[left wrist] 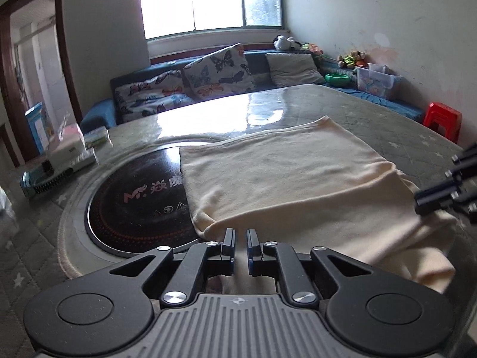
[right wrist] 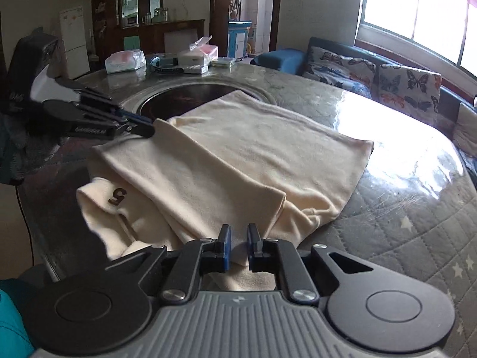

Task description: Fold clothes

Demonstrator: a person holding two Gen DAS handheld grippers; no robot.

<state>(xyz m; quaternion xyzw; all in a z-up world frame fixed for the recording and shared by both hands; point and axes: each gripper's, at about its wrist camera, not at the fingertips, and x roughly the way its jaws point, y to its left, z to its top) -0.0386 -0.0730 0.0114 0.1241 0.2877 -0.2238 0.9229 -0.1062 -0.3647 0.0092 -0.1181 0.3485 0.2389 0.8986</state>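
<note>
A cream garment (left wrist: 286, 176) lies partly folded on the round table, one layer laid over another. In the right wrist view the garment (right wrist: 238, 161) shows a brown "5" print on a lower part at the near left. My left gripper (left wrist: 240, 237) is nearly shut, its jaws a narrow gap apart at the garment's near left edge; I cannot tell if cloth is pinched. It also shows in the right wrist view (right wrist: 146, 128) touching the garment's far left corner. My right gripper (right wrist: 239, 235) has a small gap between its fingers, with cloth under and between them. It shows at the right edge in the left wrist view (left wrist: 423, 201).
A black induction hob (left wrist: 137, 200) is set in the table's middle, partly under the garment. Boxes and packets (right wrist: 182, 59) stand at the table's far side. A blue sofa with butterfly cushions (left wrist: 214, 71) and a red stool (left wrist: 442, 119) stand beyond the table.
</note>
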